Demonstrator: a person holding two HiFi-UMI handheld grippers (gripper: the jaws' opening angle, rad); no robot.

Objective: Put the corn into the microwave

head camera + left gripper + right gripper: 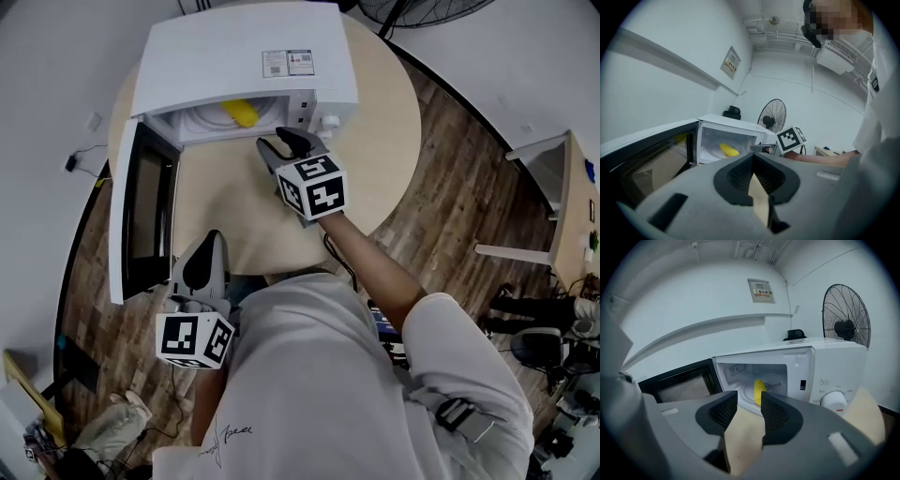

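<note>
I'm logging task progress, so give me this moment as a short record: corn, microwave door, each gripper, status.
corn: lying inside the microwave
door: swung open
left gripper: jaws together, empty, beside the door
right gripper: jaws apart, nothing between them, in front of the opening
table: round, bears the microwave
status: corn is in; door not yet shut

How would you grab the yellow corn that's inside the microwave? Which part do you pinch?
Probably best to pinch the corn across its middle, squeezing its two long sides, where it is narrow. Come in through the microwave's open front: the door is swung wide, and walls and roof block every other way.
</note>
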